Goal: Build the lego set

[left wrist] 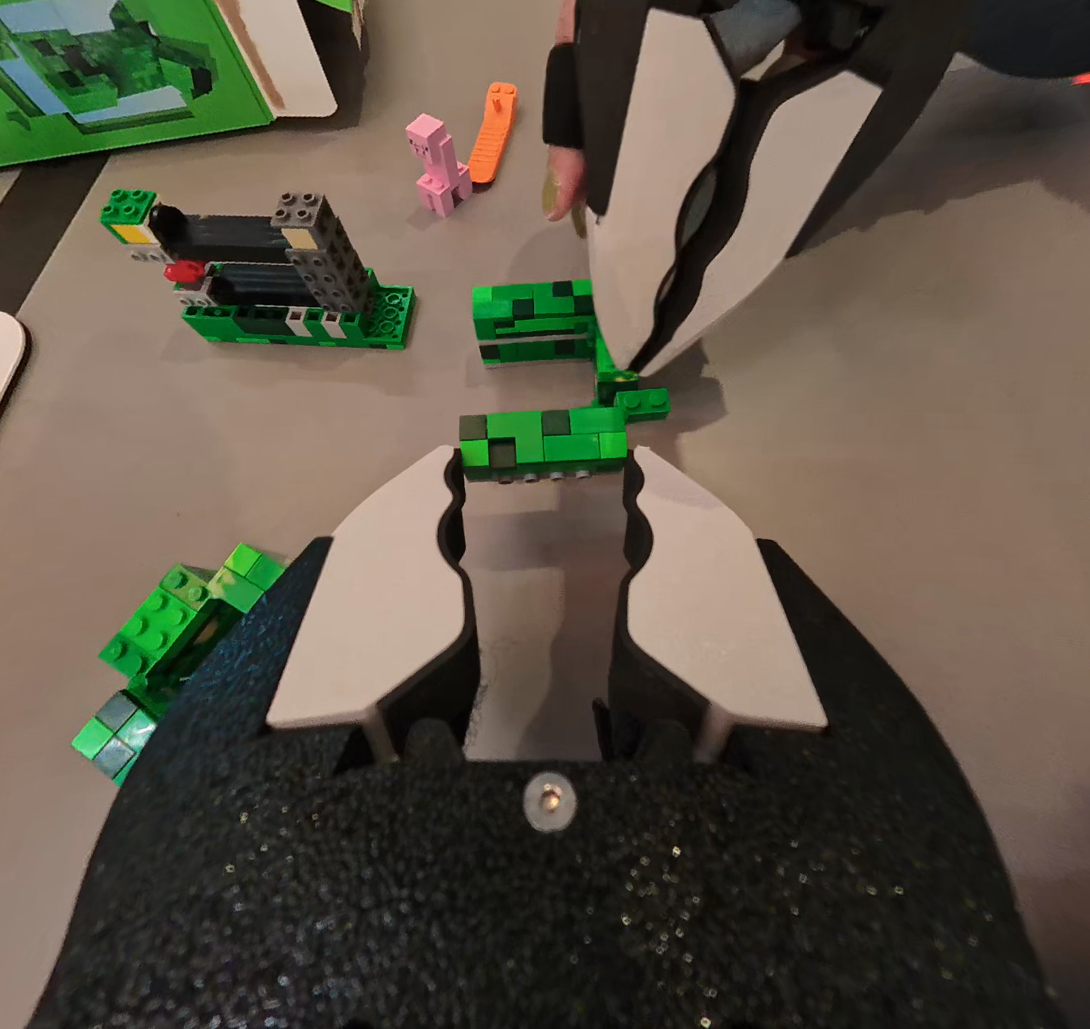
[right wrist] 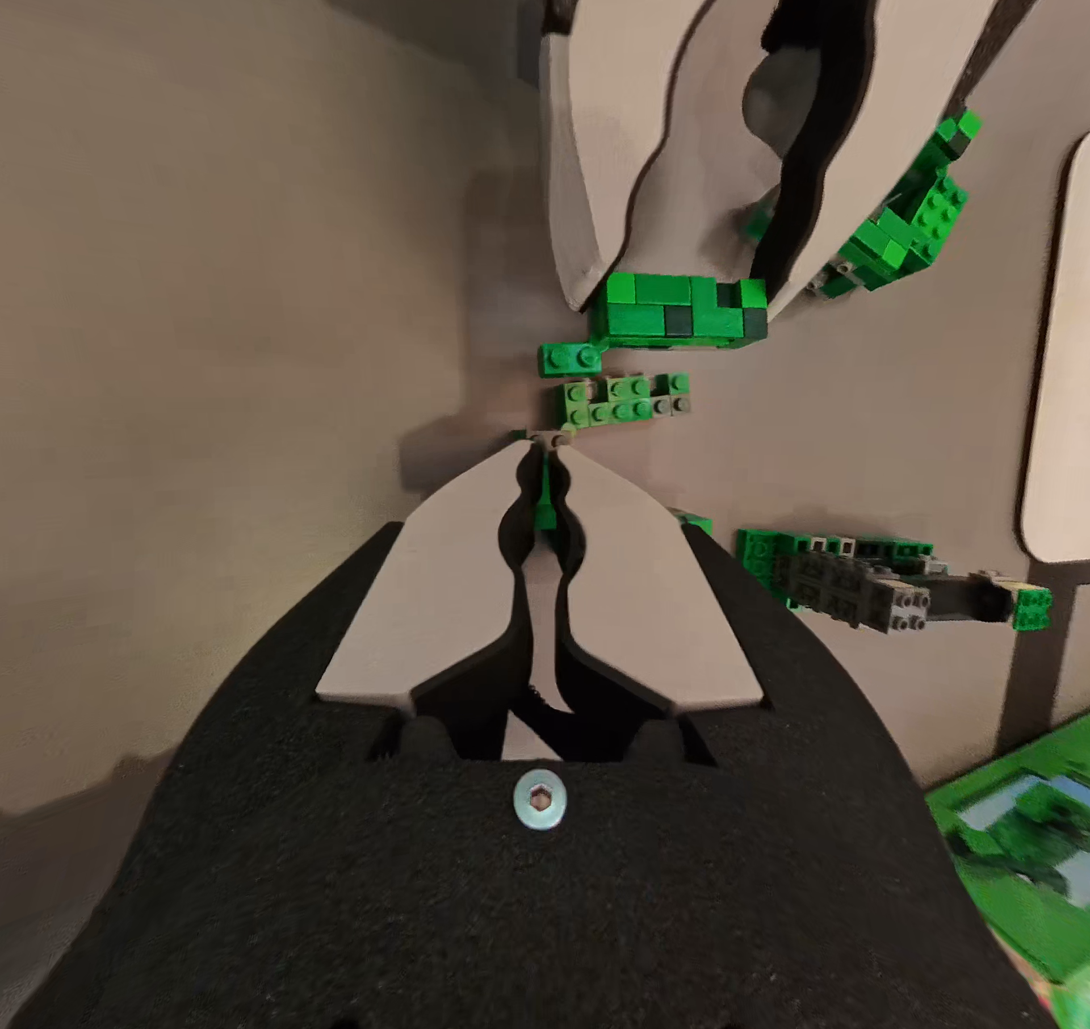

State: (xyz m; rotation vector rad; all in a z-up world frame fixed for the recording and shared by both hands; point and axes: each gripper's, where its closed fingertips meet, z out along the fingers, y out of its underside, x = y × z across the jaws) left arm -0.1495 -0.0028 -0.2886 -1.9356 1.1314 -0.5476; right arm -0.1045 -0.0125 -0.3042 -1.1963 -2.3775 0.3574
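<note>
My left gripper (left wrist: 541, 458) is shut on a long green block (left wrist: 542, 446) tiled in light and dark green, one pad at each end, low over the grey table (left wrist: 236, 440). It shows again in the right wrist view (right wrist: 678, 310), with the left fingers (right wrist: 590, 204) on both ends. A small green two-stud plate (left wrist: 643, 402) juts from its right end. My right gripper (right wrist: 548, 446) is shut on a thin green studded piece (right wrist: 619, 402) at its corner, and green shows between the pads. In the left wrist view the right gripper's tips (left wrist: 634, 372) meet that piece (left wrist: 607, 351) beside a second green block (left wrist: 531, 322).
A grey, black and green build (left wrist: 265, 269) stands to the left. A pink pig figure (left wrist: 436, 169) and an orange brick separator (left wrist: 494, 133) lie behind. The green set box (left wrist: 118, 56) is at the far left. Another green assembly (left wrist: 177, 617) lies beside my left gripper. Both grippers' tips are roughly 20 cm from the orange brick separator (left wrist: 494, 133).
</note>
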